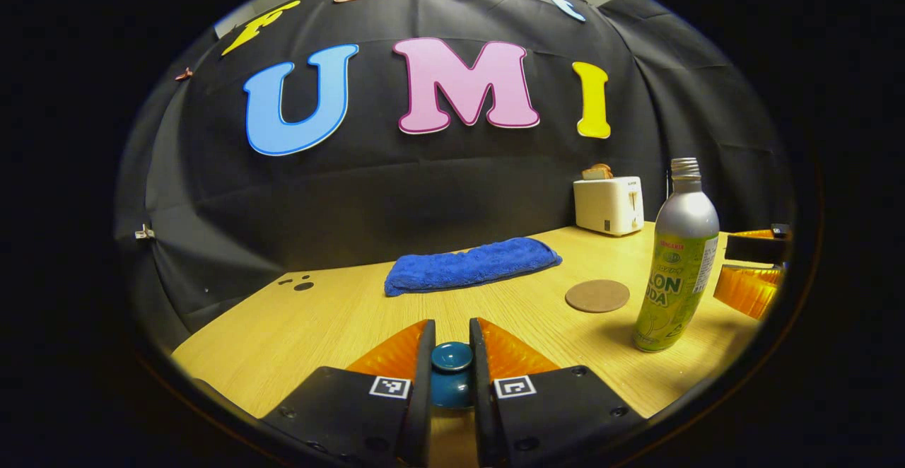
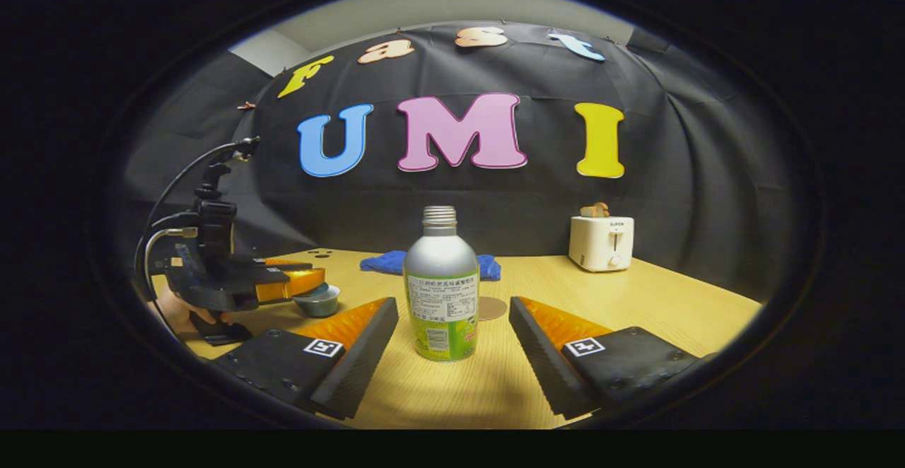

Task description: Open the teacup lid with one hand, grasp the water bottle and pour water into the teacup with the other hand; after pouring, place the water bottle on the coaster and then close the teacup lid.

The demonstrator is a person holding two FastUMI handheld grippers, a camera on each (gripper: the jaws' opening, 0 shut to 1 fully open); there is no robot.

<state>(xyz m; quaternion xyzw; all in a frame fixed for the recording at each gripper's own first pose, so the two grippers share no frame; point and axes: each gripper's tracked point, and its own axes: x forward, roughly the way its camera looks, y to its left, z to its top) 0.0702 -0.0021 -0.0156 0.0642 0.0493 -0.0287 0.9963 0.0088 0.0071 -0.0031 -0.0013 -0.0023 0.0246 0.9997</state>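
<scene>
With your left gripper [image 1: 452,355] pinching the round teal ceramic lid knob [image 1: 452,356], lift straight up while your spread right gripper [image 2: 452,344] closes in on the silver-and-green metal water bottle [image 2: 441,285].

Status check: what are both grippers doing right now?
Left gripper shut on lid knob. Right gripper open, fingers either side of bottle, not touching. Bottle uncapped, upright. Coaster free.

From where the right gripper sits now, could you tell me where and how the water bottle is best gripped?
Grip the water bottle across its straight labelled body, about mid-height, coming in level from the front. It stands upright and capless, centred ahead of the right gripper, whose jaws are open to either side of it. The shoulder tapers to a narrow neck, so a higher hold would likely slip.
</scene>
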